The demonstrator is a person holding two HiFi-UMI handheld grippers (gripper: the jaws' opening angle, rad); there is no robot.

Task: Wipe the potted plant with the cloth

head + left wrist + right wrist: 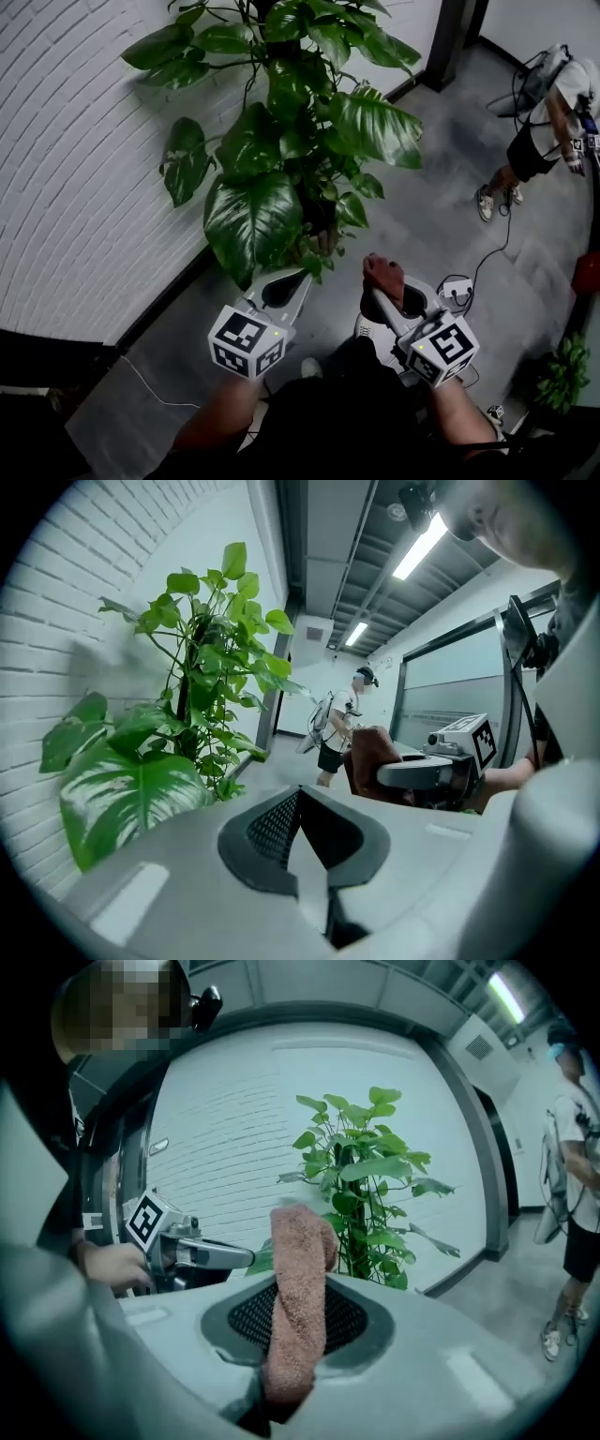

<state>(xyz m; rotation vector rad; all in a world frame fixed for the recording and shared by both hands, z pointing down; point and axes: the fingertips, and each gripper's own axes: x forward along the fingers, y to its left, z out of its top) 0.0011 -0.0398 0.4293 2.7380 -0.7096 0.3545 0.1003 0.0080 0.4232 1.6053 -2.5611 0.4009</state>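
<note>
Nearest to us, the left tool [287, 287] [301, 829] is clenched, its jaws pressed together with nothing between them. It points toward the base of the foliage. The right tool [386, 296] [292, 1363] sits just beside it on the right, grasping a pinkish-brown terry cloth [383, 273] [298, 1307]. The cloth stands up out of the jaws as a twisted roll, its upper end folded over. The two tools are apart from each other, and the cloth touches no leaf. Beyond them stands the potted plant [281, 141] [192, 700] [361, 1180], upright against the white brick wall [75, 187]. Its pot is hidden under the leaves. A large variegated leaf [251, 220] [122, 794] hangs lowest, close above and to the left of the left tool's tip. We cannot confirm whether the two touch. The plant rests on a grey tiled floor [422, 220], where a white device with a black cable [457, 292] lies to the right of the right tool. Farthest off, a person in a white top and dark shorts [548, 122] [577, 1194] stands well apart from the plant.
</note>
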